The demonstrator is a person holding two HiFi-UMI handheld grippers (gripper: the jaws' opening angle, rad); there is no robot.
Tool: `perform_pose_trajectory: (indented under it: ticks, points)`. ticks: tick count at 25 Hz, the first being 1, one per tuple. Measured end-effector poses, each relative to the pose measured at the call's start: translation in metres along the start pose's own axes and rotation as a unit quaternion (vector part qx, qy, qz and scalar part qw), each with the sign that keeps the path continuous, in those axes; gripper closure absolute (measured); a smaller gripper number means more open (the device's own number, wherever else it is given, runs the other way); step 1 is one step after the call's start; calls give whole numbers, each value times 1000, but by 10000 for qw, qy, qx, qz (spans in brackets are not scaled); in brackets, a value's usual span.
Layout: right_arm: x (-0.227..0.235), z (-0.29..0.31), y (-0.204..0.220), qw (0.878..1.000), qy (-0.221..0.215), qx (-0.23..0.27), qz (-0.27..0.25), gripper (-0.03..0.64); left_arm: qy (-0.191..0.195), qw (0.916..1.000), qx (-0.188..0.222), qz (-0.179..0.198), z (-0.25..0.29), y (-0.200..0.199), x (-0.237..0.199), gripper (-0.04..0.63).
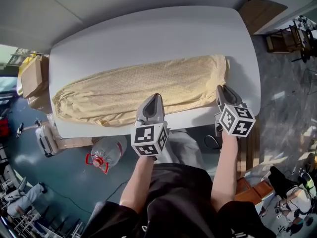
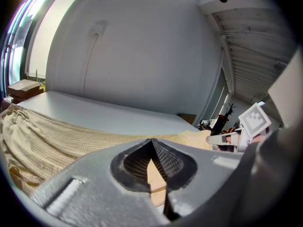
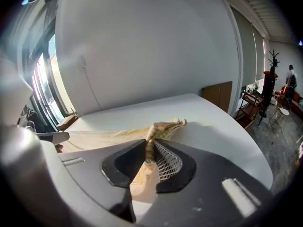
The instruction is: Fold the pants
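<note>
soft checked-weave cloth pants, smooth matt table, clear glossy plastic bottle

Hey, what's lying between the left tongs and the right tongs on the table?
The near edge of the yellow pants spans from left tongs to right tongs, both pinching it; the head view shows it.
</note>
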State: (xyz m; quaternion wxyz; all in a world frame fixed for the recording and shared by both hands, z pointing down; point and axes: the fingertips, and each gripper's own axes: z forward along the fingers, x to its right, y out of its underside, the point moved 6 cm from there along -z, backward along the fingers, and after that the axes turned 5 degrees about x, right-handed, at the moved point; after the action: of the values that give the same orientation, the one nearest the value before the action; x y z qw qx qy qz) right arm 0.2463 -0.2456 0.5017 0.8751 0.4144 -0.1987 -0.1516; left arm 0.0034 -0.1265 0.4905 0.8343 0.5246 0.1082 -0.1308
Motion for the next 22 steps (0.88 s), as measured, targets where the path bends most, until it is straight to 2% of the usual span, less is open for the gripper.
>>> perform_pose_trajectory:
  ticks: [10,22]
  points:
    - [-88,16,-25,9980,-330,110,-537,555,-416,9982,350,-242,-49,-23,-77,592]
    - [-208,38,-43,9888,-930,158,-1156,555,-950,9904,873,-504,-108,-55,-161,592]
